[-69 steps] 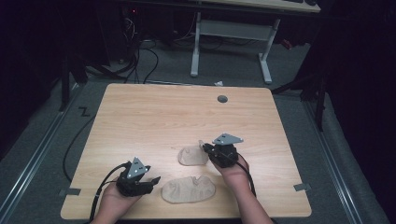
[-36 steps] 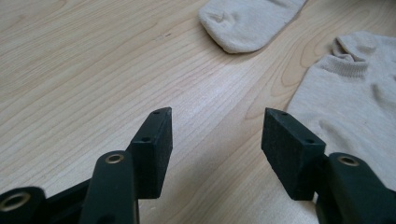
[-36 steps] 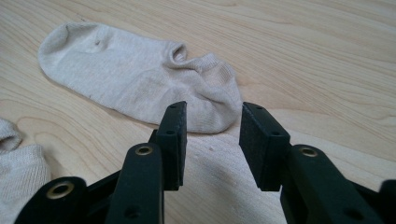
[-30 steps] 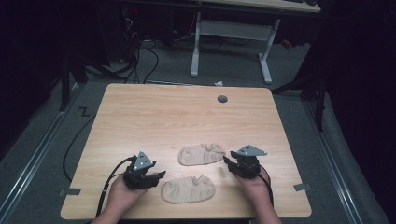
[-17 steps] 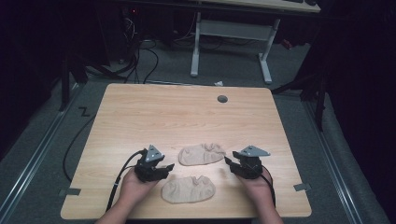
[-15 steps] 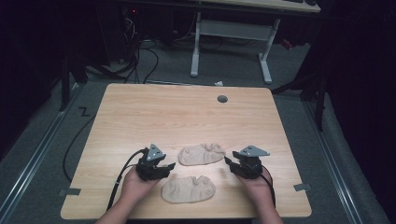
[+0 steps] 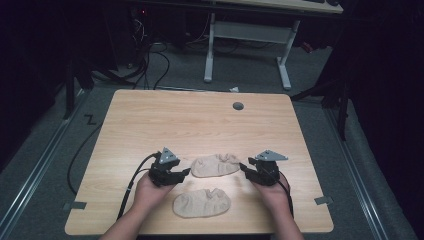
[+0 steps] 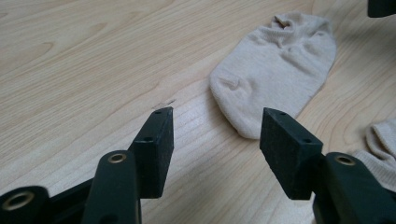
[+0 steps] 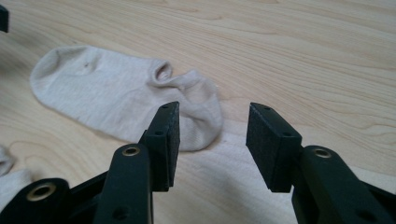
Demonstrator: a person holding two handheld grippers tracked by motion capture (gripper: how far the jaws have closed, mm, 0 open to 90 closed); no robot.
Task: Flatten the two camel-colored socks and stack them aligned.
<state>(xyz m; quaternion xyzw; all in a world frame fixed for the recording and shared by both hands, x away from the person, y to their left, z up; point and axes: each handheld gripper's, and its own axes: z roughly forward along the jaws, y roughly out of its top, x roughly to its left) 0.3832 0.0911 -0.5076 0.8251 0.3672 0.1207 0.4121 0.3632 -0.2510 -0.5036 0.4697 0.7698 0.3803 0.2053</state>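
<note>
Socks: two beige ankle socks lie flat on the wooden table [image 7: 150, 120], both toward the person's side of it.
Far sock [image 7: 216, 164]: lies between the two grippers, long axis running left to right; seen from the left gripper view [image 8: 275, 70] it sits just past the jaw tips, rounded end nearest, and from the right gripper view [image 9: 126, 100] its opening and crumpled end are nearest.
Near sock [image 7: 202, 202]: lies closer to the table's front edge, just apart from the far sock, between the person's two wrists; a corner of it shows at the right edge of the left gripper view [image 8: 380, 144].
Left gripper [image 7: 186, 171]: held in the person's left hand [image 7: 152, 192], low over the table, jaws spread wide with nothing between them [image 8: 215, 140], tips pointing at the far sock's left end, just beside it.
Right gripper [image 7: 244, 168]: held in the right hand [image 7: 272, 192], jaws also parted and empty [image 9: 212, 140], tips aimed at the far sock's right end; one jaw overlaps the sock's edge in its own view, but I cannot tell if it touches.
Cable [image 7: 131, 185]: black, trails from the left gripper back along the forearm.
Table hole [image 7: 238, 106]: round grey grommet near the far edge, well apart from the socks.
Surroundings: dark floor with loose cables and the white legs of another desk [image 7: 247, 30] beyond the table.
</note>
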